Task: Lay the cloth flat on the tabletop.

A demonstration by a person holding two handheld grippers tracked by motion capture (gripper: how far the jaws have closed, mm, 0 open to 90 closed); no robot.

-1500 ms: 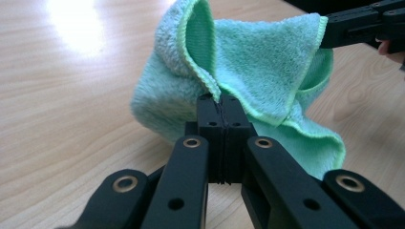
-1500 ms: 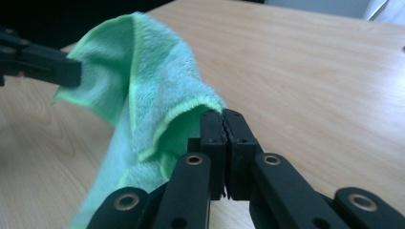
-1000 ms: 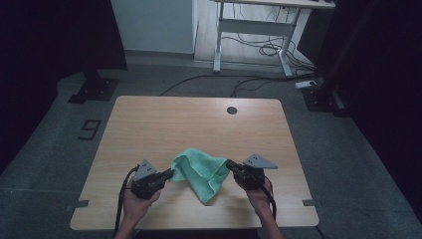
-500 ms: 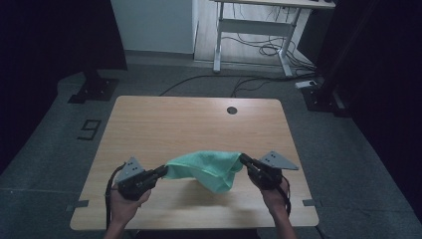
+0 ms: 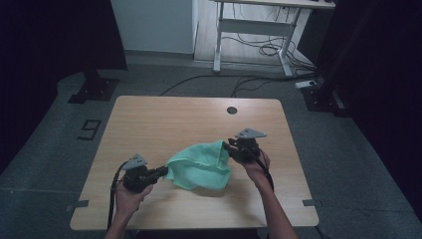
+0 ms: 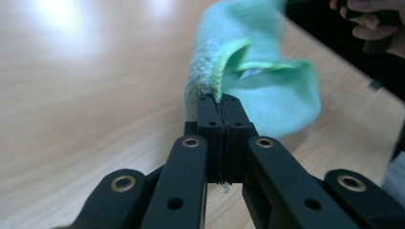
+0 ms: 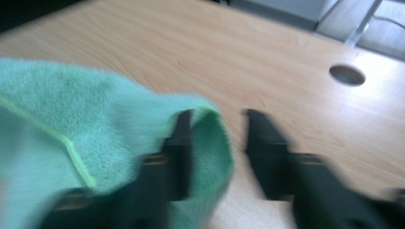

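A green cloth (image 5: pixel 199 167) hangs between my two grippers over the near half of the wooden table (image 5: pixel 174 119). My left gripper (image 5: pixel 161 172) is shut on one edge of the cloth (image 6: pixel 267 90), and the fabric is pinched between its black jaws (image 6: pixel 220 102). My right gripper (image 5: pixel 228 148) is at the cloth's far right corner. In the blurred right gripper view its jaws (image 7: pixel 219 138) stand apart, with the cloth (image 7: pixel 71 143) draped over the left one and bare table in the gap.
A round cable hole (image 5: pixel 231 110) sits near the table's far edge, right of centre. Beyond the table, a white desk frame (image 5: pixel 249 25) stands with cables on the floor. A "9" mark (image 5: pixel 89 129) lies on the floor at the left.
The right gripper has moved away from the person and its jaws have come apart. The cloth, stretched taut half a second ago, now sags. The left gripper keeps its hold.
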